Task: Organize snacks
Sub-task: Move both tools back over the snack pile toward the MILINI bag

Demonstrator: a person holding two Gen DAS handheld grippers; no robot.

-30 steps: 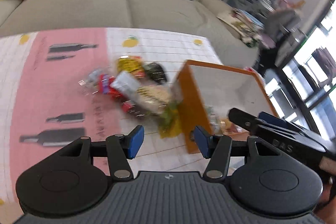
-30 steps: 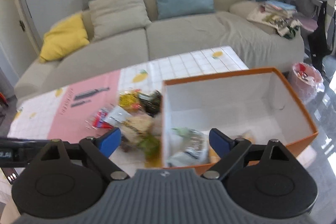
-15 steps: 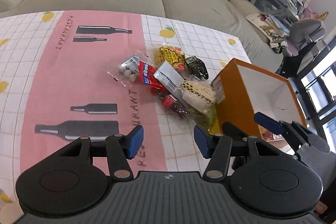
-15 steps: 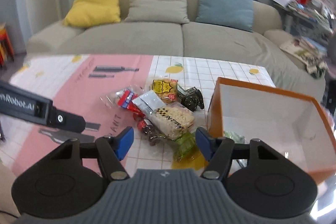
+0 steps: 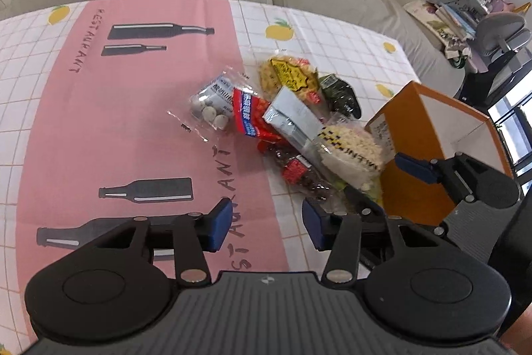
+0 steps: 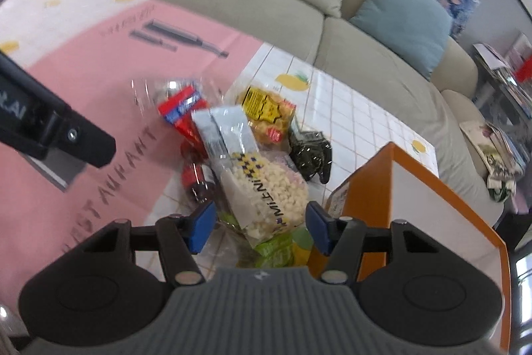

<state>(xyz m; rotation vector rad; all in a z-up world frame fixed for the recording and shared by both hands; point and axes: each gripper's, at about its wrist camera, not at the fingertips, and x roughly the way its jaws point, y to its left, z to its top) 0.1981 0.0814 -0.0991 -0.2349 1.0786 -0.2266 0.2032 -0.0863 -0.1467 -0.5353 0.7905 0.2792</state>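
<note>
- Now the right gripper (image 6: pixel 259 227) is sitting low in the right wrist view, jaws narrowing at about half width and gripping nothing yet; the puff bag (image 6: pixel 266 188) is lying just ahead of it, its near end sitting between the blue pads but, as far as I can judge, not pinched.
- The bag's long axis is running from the lower centre of that frame up and slightly left, roughly in line with the gripper's pointing direction, so the fingers are straddling its short width.
- Over in the left wrist view the left gripper (image 5: pixel 264 227) is hanging above the pink cloth (image 5: pixel 99 128), jaws also narrowing, empty between them; the snack pile (image 5: pixel 282 118) is lying up and right of it, clearly farther off.
- So the right hand is looking like the nearer one for this bag, which in the left view is showing at right of centre (image 5: pixel 352 148), touching the box.
- The orange box (image 6: pixel 415 205) is standing just right of the bag, its open top facing up toward the right edge.
- A green packet (image 6: pixel 276 250) is peeking out under the bag's near end, so a low grab is risking both.
</note>
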